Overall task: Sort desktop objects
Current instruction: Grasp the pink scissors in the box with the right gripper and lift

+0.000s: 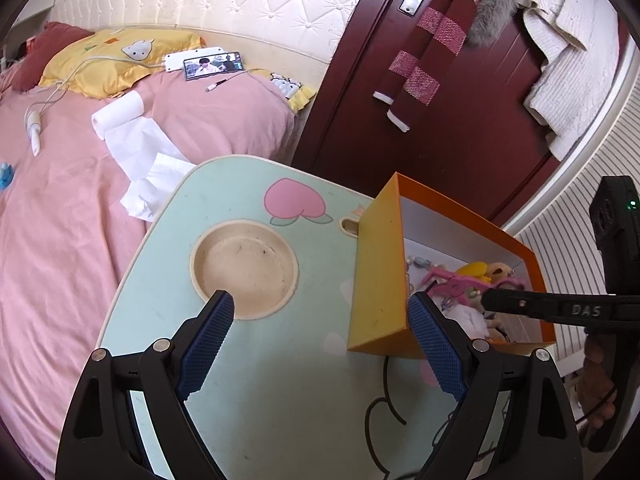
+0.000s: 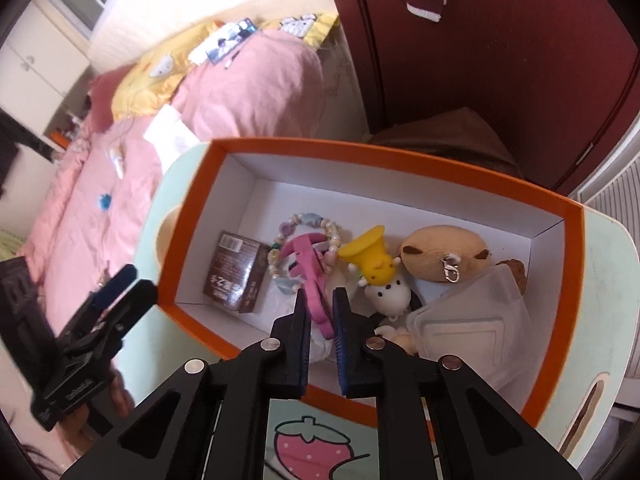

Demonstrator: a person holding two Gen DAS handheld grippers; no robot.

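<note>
An orange box (image 2: 200,216) with white inside stands on the mint lap table (image 1: 248,380). It holds a pink hair clip (image 2: 310,268), a bead bracelet (image 2: 288,236), a brown packet (image 2: 236,272), a yellow and white toy (image 2: 378,276), a brown plush (image 2: 440,256) and a clear plastic case (image 2: 472,316). My right gripper (image 2: 320,300) hangs over the box, fingers narrowly apart around the near end of the pink hair clip. My left gripper (image 1: 320,312) is open and empty over the table, its right finger (image 1: 434,344) beside the box's near corner (image 1: 376,280).
A round cream recess (image 1: 246,266) sits in the table top. A black cable (image 1: 384,400) lies on the table near me. Behind is a pink bed (image 1: 60,220) with tissue roll (image 1: 118,114) and phone (image 1: 212,65). A dark red door (image 1: 460,100) stands at right.
</note>
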